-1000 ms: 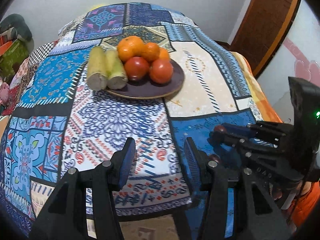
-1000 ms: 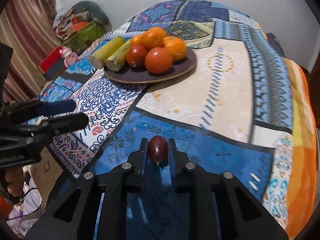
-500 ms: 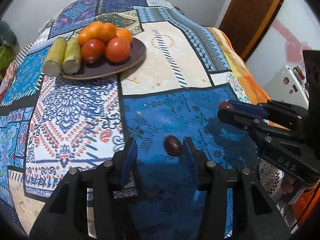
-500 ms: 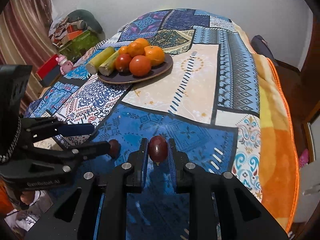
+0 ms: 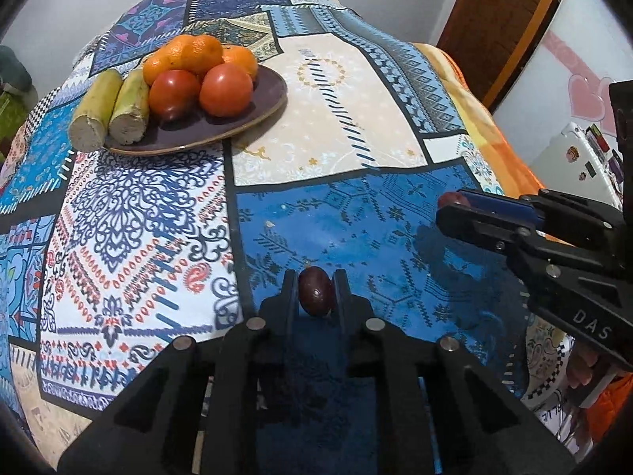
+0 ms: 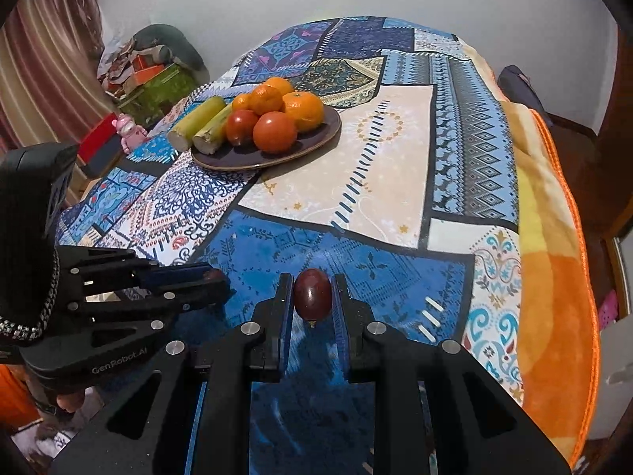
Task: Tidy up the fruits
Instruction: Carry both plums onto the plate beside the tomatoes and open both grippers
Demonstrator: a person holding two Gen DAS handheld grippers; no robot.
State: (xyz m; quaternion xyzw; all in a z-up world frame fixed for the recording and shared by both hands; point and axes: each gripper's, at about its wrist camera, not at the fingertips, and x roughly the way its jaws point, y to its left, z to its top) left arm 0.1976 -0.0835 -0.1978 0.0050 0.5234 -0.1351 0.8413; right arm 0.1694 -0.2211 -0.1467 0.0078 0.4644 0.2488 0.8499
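My left gripper (image 5: 315,291) is shut on a small dark red fruit (image 5: 316,291) low over the blue patch of the cloth. My right gripper (image 6: 312,295) is shut on a second dark red fruit (image 6: 311,293) and holds it above the cloth. The right gripper shows at the right of the left wrist view (image 5: 455,208); the left gripper shows at the left of the right wrist view (image 6: 213,281). A dark plate (image 5: 269,91) further back holds oranges (image 5: 184,55), two tomatoes (image 5: 225,89) and two cut cane pieces (image 5: 95,114).
A patchwork cloth (image 5: 348,91) covers the table, with an orange blanket (image 6: 554,237) hanging over its right edge. Boxes and a pink toy (image 6: 128,128) lie beyond the left side. A wooden door (image 5: 502,19) stands at the far right.
My left gripper has closed on the dark fruit that lay beside its right finger half a second ago. The right gripper keeps hold of its fruit.
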